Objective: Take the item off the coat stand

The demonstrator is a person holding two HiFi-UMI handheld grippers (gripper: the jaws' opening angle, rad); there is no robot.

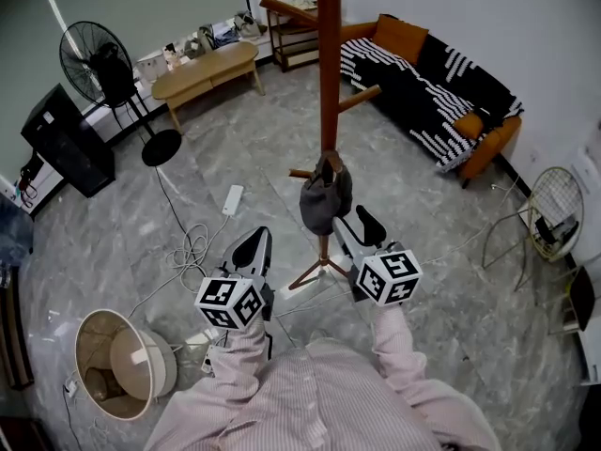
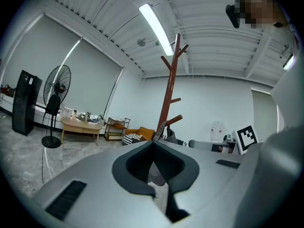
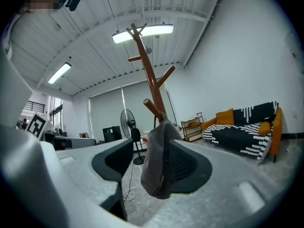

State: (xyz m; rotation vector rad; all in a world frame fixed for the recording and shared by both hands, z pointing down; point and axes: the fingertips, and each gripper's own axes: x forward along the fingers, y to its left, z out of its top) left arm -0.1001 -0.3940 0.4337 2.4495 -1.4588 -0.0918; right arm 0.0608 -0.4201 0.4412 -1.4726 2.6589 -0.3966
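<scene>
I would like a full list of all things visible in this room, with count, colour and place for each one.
coat stand: 1, red-brown, centre of floor
hat: 1, grey, on a low peg of the stand
sofa: 1, orange, far right wall
blanket: 1, black and white, on the sofa
table: 1, light wood, far left
fan: 1, black, left of the table
box: 1, black, left edge
power strip: 1, white, floor left of the stand
left gripper: 1, grey, jaws shut, empty
right gripper: 1, grey, jaws open, hat between them
</scene>
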